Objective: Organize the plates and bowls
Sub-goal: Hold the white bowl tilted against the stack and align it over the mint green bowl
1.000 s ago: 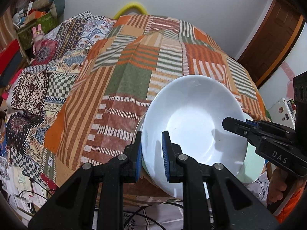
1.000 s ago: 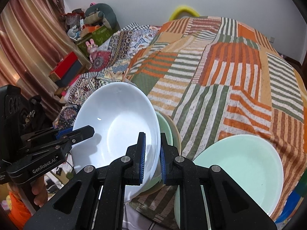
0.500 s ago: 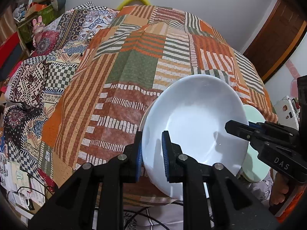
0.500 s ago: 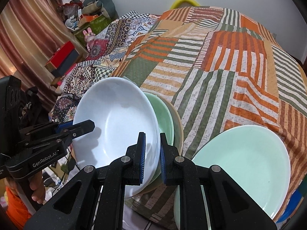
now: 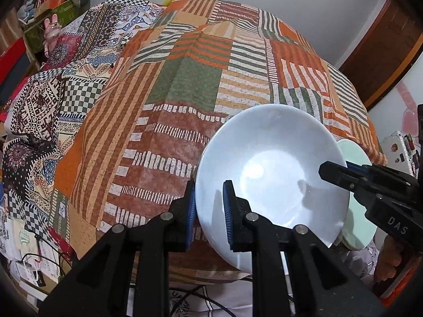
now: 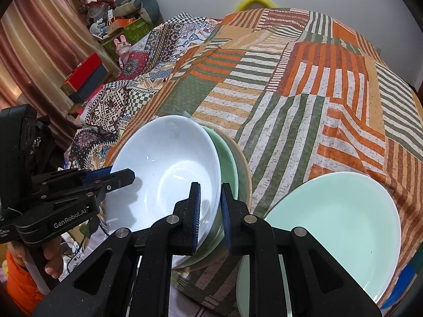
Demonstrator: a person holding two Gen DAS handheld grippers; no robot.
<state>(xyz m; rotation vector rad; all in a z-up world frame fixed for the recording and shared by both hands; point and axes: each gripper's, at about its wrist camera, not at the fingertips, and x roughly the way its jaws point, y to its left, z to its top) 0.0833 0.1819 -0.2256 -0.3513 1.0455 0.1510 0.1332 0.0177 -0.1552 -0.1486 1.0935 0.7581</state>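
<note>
- Two hand-held grippers hold one white bowl [image 5: 272, 174] by opposite rims: the left hand-held gripper [image 5: 208, 211] has its blue pads nearly closed on the near-left rim.
- The right hand-held gripper [image 6: 210, 208] straddles the opposite rim; its jaws have just eased slightly apart, the rim between the pads.
- The white bowl sits tilted in a green bowl [image 6: 227, 163], which nests in a tan bowl [image 6: 244, 174], at the near edge of the worktop [image 6: 290, 84].
- A pale green plate [image 6: 335, 227] lies just beside the stack, at the same edge.
- Most of the patchwork cloth [image 5: 198, 74] beyond lies bare.
</note>
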